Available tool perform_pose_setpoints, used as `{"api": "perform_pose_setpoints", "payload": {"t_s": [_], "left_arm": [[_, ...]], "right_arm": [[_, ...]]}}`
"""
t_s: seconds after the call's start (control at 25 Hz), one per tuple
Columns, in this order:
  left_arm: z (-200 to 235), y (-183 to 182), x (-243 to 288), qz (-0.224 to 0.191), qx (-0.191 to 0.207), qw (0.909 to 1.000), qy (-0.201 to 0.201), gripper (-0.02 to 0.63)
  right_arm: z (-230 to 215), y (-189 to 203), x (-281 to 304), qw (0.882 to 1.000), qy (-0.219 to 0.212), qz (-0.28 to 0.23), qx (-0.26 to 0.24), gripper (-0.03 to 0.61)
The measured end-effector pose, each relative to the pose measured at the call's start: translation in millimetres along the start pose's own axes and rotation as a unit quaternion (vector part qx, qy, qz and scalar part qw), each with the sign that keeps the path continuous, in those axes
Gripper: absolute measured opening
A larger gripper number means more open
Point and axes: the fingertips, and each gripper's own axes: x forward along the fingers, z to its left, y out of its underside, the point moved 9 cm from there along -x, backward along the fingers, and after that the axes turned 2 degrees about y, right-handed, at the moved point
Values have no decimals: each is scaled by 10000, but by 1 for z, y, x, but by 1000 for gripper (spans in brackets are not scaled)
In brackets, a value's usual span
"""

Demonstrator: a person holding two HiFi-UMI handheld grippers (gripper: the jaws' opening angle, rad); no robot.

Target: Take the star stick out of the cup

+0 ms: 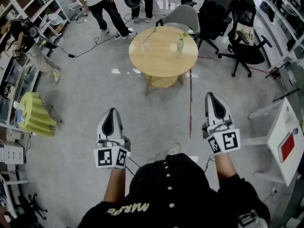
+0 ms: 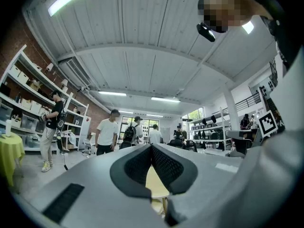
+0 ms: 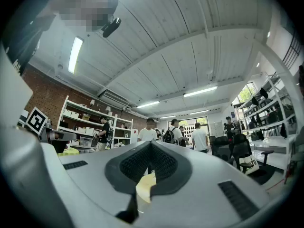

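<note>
Tongs both closed and empty: in the left gripper view the left tongs (image 2: 152, 147) have their ribbed pads pressed together with nothing between them, and the right gripper view shows the same for the right tongs (image 3: 151, 145). From the head view both are held level in front of the body, well apart from each other and pointing at the far round counter (image 1: 161, 64), with bare floor (image 1: 95, 84) in between. Judged a carry posture for walking up, since nothing is within reach. On the counter's far left stands a small clear cup (image 1: 145, 45) with a thin stick (image 1: 150, 35) leaning out of it toward the right. This is probably the star stick, though its head is too small to make out. A pale green bottle (image 1: 180, 45) stands apart from it on the far right, so the cup has free room around it. The lean leaves the stick's upper part clear of the rim, which is likely the easiest place to pinch. Task not begun. Next step needs an approach to the counter, then one set of tongs opened before closing on the stick. Risk: the light cup may tip or drag if the stick is pulled sideways, so lift along its lean.
</note>
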Motion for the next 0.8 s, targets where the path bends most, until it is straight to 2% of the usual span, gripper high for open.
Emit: {"api": "perform_pose_setpoints", "payload": {"t_s": [0.4,0.6,0.8], "left_arm": [[-6,0,-2,-24,9,10000,39,3],[-7,3,-1,8,9,10000,51,3],[-6,4,2,13,44,10000,57,3]], "right_arm": [[2,-4,-7,10000,5,-98,-17,-5],[5,-3,-10,9994,-137,-233,220,-5],[11,-3,-4,9998,-115,-132,25,-3]]}}
